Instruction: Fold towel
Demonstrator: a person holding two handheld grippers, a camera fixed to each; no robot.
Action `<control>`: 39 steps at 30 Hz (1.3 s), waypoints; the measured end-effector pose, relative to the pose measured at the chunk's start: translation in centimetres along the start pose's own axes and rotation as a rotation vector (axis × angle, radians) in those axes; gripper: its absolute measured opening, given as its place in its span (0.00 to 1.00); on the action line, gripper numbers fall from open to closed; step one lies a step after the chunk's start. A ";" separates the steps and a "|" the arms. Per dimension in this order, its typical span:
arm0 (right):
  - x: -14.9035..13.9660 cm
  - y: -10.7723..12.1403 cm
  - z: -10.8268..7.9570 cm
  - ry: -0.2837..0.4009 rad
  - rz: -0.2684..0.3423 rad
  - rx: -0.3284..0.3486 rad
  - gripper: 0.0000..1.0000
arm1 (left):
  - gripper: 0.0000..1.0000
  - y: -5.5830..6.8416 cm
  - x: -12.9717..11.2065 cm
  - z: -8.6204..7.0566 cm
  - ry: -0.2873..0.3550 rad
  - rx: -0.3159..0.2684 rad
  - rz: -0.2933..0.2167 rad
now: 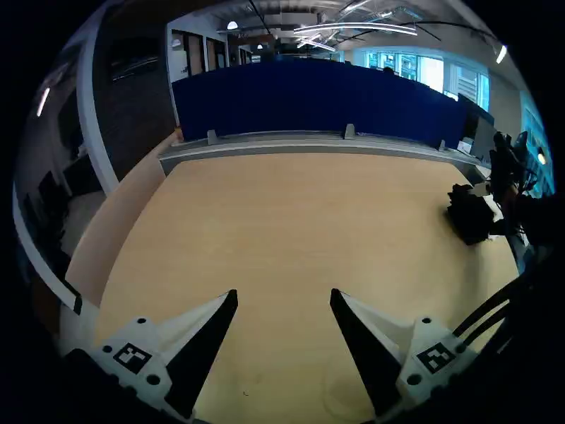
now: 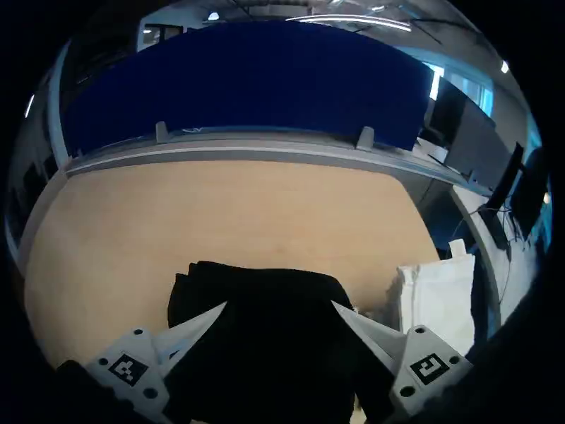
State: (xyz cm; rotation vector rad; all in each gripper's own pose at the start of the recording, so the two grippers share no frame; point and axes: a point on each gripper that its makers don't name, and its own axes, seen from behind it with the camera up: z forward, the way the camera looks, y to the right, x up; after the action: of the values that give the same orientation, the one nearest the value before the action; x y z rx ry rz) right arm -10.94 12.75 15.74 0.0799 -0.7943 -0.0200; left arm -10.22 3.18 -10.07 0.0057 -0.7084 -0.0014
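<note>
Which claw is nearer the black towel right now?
Right. The right claw is at the black towel, cloth lying between its open jaws. The left claw hangs open over bare table, with what looks like the towel far off to its right.

Matt black cloth towel (image 2: 261, 318), smooth wood table (image 2: 212, 212)

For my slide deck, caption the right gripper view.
Open right tongs over a black towel on a wooden desk, white bag beside it.

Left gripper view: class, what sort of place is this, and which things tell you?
Probably an open-plan office: a long desk, a blue partition behind it, and strip lights overhead.
</note>
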 end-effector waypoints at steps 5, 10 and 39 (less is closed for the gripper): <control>-0.1 0.1 0.1 -0.004 0.010 0.007 0.95 | 0.98 0.3 0.0 -0.2 0.001 -0.004 0.001; 0.0 0.0 -0.4 0.003 0.011 0.009 0.95 | 0.98 0.6 0.0 -0.4 0.004 -0.013 -0.001; 0.7 -8.3 -16.9 0.287 0.076 0.055 0.94 | 0.98 -0.1 1.5 -1.7 0.095 -0.097 -0.029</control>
State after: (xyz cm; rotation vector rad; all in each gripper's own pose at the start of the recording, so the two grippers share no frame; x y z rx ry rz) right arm 1.69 5.56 3.80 0.1019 -0.5110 0.0832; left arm -7.98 3.04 -10.41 -0.0760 -0.6123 -0.0632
